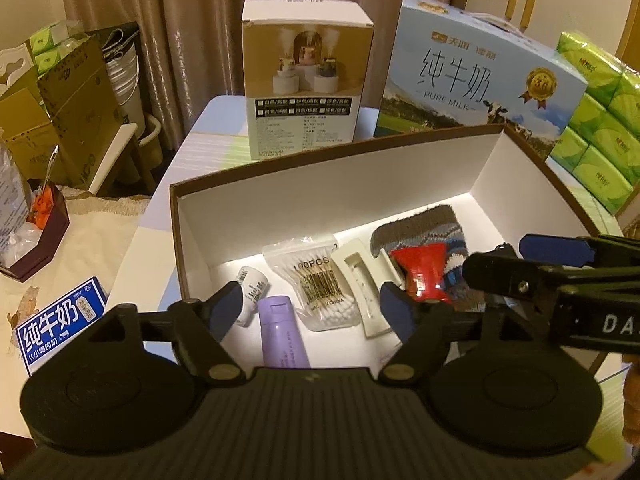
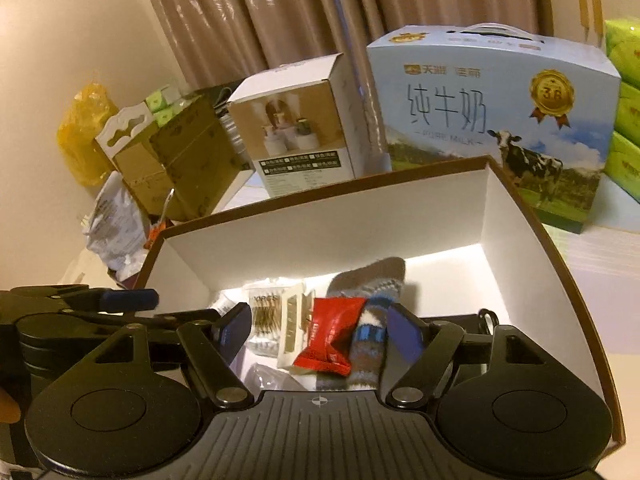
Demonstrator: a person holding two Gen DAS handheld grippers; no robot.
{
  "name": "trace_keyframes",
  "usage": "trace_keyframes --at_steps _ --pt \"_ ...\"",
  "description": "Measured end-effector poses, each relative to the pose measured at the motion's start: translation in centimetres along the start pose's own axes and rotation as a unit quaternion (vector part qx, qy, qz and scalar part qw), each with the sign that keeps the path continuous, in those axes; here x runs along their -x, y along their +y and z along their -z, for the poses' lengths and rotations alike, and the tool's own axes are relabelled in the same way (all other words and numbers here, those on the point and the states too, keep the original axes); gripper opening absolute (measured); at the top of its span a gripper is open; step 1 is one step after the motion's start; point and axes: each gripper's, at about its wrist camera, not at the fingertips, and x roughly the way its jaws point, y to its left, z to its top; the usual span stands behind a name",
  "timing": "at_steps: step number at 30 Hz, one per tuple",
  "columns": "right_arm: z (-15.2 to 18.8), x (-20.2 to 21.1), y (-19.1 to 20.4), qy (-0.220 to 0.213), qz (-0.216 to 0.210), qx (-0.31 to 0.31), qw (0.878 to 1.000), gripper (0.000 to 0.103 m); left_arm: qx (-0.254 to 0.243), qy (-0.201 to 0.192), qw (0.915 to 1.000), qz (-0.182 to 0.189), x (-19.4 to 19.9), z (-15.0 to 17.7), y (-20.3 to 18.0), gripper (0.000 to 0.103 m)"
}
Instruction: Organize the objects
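An open white box with a brown rim [image 1: 320, 184] [image 2: 360, 220] holds a purple tube [image 1: 282, 332], a small white bottle [image 1: 250, 286], a bag of cotton swabs [image 1: 324, 284] [image 2: 264, 316], a white plastic holder [image 1: 360, 280] [image 2: 292, 324], a red packet [image 1: 422, 276] [image 2: 330, 336] and a knitted sock [image 1: 432, 232] [image 2: 372, 292]. My left gripper [image 1: 314, 308] is open and empty above the box's near side. My right gripper [image 2: 316, 332] is open and empty over the red packet and sock. It also shows in the left wrist view [image 1: 528, 260].
Behind the box stand a humidifier carton [image 1: 306, 80] [image 2: 300, 128] and a pure milk case [image 1: 476, 76] [image 2: 492, 116]. Green tissue packs [image 1: 600, 112] are stacked at the right. A small blue milk carton [image 1: 60, 320] and a dark tray [image 1: 36, 232] lie at the left.
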Motion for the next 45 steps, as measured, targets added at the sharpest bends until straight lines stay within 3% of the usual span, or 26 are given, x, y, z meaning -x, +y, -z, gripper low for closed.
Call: trace_keyframes --at_steps 4,10,17,23,45 --pt "0.4 0.8 -0.5 -0.003 0.008 -0.009 1.0 0.077 0.001 -0.01 0.9999 0.004 0.9 0.0 0.0 0.081" --pt "0.9 2.1 -1.0 -0.007 0.014 -0.016 1.0 0.084 -0.002 -0.018 0.9998 0.007 2.3 0.4 -0.4 0.085" --pt "2.0 4.2 -0.9 -0.014 0.016 -0.021 1.0 0.101 0.003 -0.023 0.9997 0.007 4.0 1.0 -0.6 0.092" --pt "3.2 6.0 -0.5 -0.015 0.023 -0.028 0.999 0.101 0.011 -0.036 0.9993 0.005 5.9 2.1 -0.7 0.099" --pt "8.3 13.5 2.6 -0.046 0.056 -0.063 0.995 0.101 0.011 -0.058 0.9976 0.035 12.9 7.7 -1.1 0.102"
